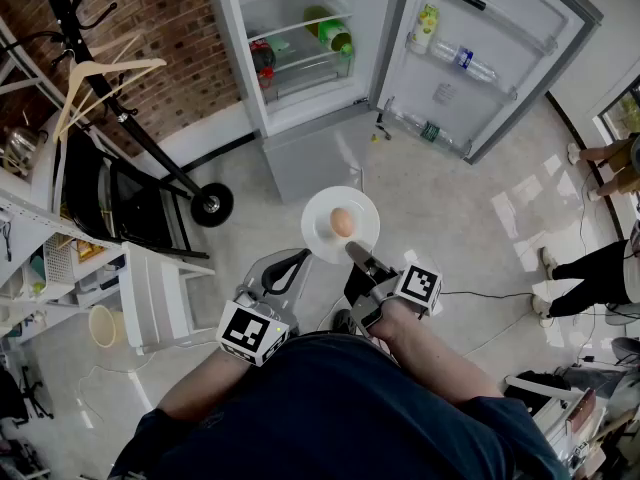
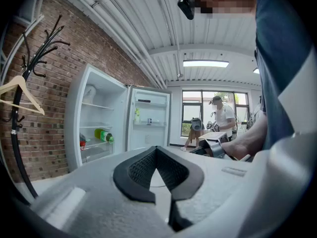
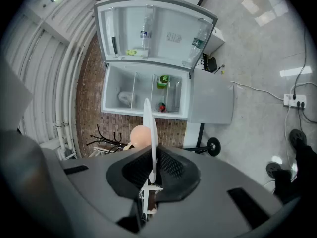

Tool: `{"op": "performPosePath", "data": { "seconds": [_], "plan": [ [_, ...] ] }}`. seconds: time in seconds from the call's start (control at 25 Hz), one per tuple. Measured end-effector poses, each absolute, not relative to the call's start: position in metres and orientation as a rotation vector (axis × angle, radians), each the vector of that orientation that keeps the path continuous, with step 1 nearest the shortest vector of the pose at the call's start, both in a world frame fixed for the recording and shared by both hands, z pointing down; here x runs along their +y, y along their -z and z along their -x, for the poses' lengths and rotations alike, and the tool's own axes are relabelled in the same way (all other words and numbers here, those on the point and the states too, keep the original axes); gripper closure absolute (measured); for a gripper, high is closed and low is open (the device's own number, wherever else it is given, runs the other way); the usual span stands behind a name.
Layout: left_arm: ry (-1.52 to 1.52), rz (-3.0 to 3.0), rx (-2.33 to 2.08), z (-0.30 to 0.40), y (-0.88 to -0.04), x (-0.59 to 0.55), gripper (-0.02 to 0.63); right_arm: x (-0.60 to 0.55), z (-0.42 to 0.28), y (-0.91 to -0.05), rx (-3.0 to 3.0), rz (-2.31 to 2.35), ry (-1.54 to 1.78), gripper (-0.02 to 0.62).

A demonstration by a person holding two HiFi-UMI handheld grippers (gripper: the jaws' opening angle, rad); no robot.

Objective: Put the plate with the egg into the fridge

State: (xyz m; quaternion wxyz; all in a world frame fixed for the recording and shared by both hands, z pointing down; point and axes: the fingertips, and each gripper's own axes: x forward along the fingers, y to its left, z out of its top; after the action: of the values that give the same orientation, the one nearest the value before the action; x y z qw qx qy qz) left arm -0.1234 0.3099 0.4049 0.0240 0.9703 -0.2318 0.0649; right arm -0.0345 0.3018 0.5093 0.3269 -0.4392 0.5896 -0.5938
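Observation:
A white plate (image 1: pixel 322 224) with a brown egg (image 1: pixel 342 222) on it hangs in the air in front of the open fridge (image 1: pixel 300 38). My right gripper (image 1: pixel 358 256) is shut on the plate's near rim. In the right gripper view the plate (image 3: pixel 149 128) shows edge-on between the pads, with the egg (image 3: pixel 140 135) on its left face. My left gripper (image 1: pixel 293 265) is lower left of the plate and holds nothing. In the left gripper view its jaws (image 2: pixel 157 155) touch at the tips and are shut.
The fridge door (image 1: pixel 500 48) stands wide open to the right, with bottles in its racks. A green bottle (image 1: pixel 330 30) lies on a fridge shelf. A coat stand (image 1: pixel 120 98) and shelving (image 1: pixel 60 258) stand at the left. A cable (image 1: pixel 490 298) and people's legs (image 1: pixel 590 268) are at the right.

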Motion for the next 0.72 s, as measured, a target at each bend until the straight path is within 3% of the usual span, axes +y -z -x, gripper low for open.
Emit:
{"op": "performPosePath", "data": {
  "seconds": [0.72],
  "plan": [
    [-0.24,-2.975,-0.746,0.109,-0.41,0.304,0.601,0.291,0.02,-0.508,1.535,1.106,1.591,0.569]
  ]
}}
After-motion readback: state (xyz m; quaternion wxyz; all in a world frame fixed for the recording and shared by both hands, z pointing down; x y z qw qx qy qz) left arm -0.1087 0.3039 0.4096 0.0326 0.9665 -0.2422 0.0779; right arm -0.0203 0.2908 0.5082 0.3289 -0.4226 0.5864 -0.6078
